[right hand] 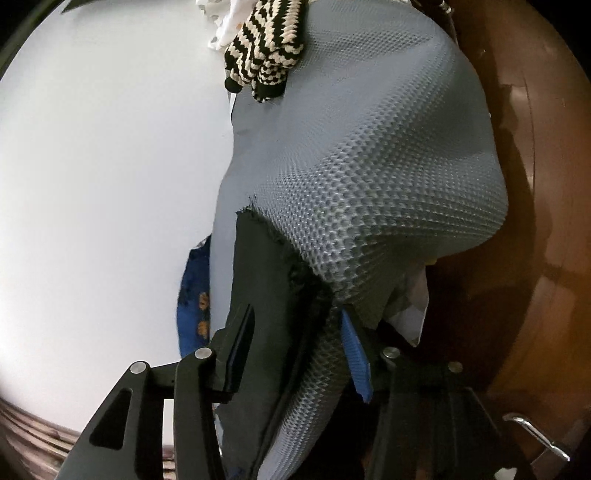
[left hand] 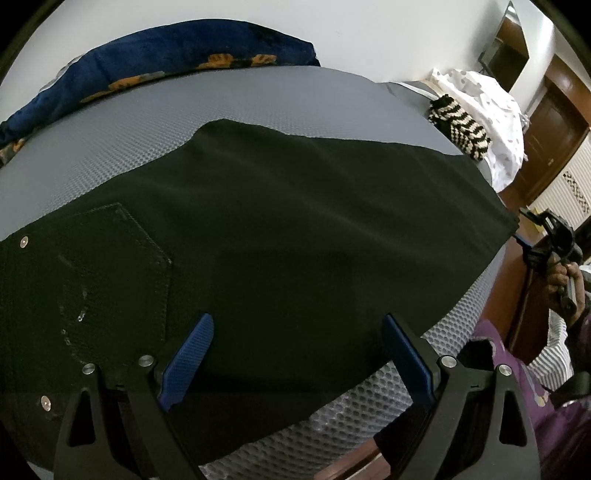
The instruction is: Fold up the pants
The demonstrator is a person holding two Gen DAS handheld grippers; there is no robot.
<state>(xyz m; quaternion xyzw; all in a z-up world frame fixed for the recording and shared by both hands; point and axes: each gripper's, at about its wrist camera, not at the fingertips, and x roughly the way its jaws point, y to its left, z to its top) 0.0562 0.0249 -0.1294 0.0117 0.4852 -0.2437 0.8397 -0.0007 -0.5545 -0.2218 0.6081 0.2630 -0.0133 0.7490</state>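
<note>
**Asker:** So, nearest the left wrist camera, what is there?

**Describer:** At the bottom of the frame, the left gripper (left hand: 297, 354) has its two blue-padded jaws spread wide, with nothing pinched between them. They hover over the near edge of the black pants (left hand: 280, 229).

**Asker:** Where do the pants lie?

**Describer:** Spread flat on a grey mesh-textured mattress (left hand: 122, 140), filling the middle of the frame. A back pocket (left hand: 114, 280) with metal rivets sits at the lower left; the leg end reaches the mattress edge at the right.

**Asker:** And the other tool?

**Describer:** At the right edge of the same view, a hand (left hand: 561, 277) holds the right gripper (left hand: 522, 227) just off the leg end. From its own camera, the right gripper (right hand: 299, 339) has its jaws partly apart. The frayed pants hem (right hand: 258, 258) and the mattress corner lie between them, and neither pad visibly presses on the cloth.

**Asker:** Farther back?

**Describer:** A navy blanket with orange prints (left hand: 162, 70) along the upper left, a black-and-cream zigzag knit (left hand: 458, 125) and a white spotted cloth (left hand: 495, 110) at the upper right, then a white wall (left hand: 369, 33).

**Asker:** Any containers?

**Describer:** None I can make out.
</note>
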